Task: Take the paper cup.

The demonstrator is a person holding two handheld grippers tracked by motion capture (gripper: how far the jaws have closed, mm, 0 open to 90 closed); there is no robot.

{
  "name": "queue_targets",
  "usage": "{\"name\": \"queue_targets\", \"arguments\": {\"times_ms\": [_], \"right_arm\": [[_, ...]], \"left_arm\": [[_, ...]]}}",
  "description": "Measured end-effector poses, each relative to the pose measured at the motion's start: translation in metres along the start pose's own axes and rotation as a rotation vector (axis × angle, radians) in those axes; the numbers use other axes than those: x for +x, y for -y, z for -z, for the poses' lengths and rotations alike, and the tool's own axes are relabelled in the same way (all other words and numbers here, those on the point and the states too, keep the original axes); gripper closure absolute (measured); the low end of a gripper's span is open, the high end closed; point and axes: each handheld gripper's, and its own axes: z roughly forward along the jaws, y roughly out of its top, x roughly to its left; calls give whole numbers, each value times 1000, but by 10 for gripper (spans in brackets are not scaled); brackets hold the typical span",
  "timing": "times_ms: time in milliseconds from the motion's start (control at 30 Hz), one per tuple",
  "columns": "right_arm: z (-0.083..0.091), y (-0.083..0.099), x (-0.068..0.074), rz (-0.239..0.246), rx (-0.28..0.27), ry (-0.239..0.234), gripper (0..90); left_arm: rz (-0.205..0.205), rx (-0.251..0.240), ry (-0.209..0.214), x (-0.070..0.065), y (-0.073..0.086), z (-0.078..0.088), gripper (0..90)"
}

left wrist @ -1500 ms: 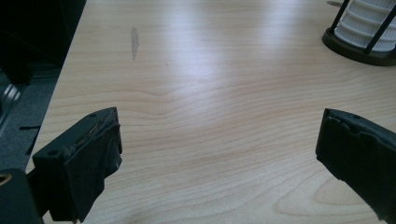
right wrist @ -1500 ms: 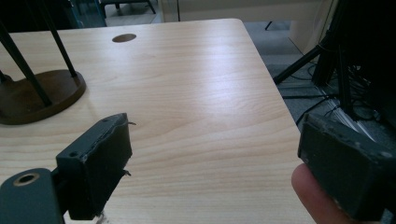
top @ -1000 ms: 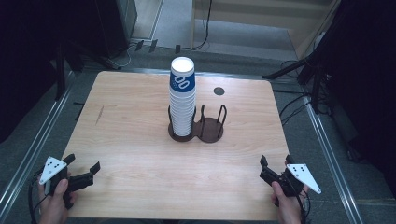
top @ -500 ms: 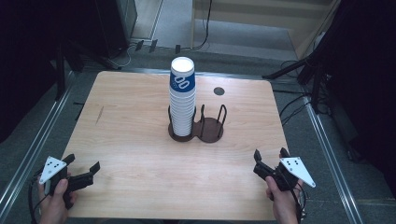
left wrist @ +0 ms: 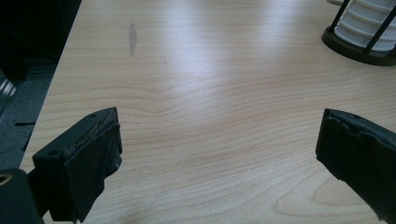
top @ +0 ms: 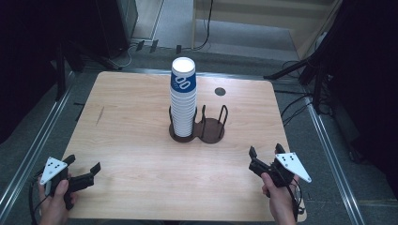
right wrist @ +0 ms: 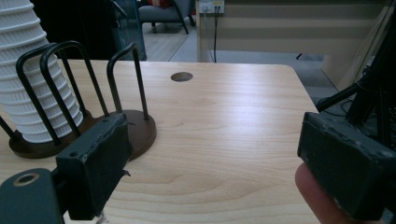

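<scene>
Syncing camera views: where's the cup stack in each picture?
High view: cup stack stands centre, in the left ring of the holder.
Left gripper view: its ribbed bottom sits in the top right corner, cut by the frame.
Right gripper view: it rises at the left edge, behind the wire loops.
Shared landmark: the dark holder base.

On the one wooden table (top: 141,140) stand one tall stack of paper cups (top: 183,101) in one two-ring holder (top: 206,129), with two grippers, left (top: 84,172) and right (top: 266,151), near its front edge.
</scene>
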Motion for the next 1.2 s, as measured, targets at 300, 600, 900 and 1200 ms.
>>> {"name": "queue_targets", "arguments": {"times_ms": [300,600,900,1200], "right_arm": [[-6,-6,14,7,-2,-29,96],[-12,-10,26,6,-3,-55,96],[-15,-14,34,10,-3,-71,96],[-19,-18,43,8,-8,-90,95]], "left_arm": [[-1,-1,1,0,0,0,13],[-5,-1,0,0,0,0,12],[-6,-1,-1,-1,0,0,12],[-6,-1,-1,-1,0,0,13]]}}
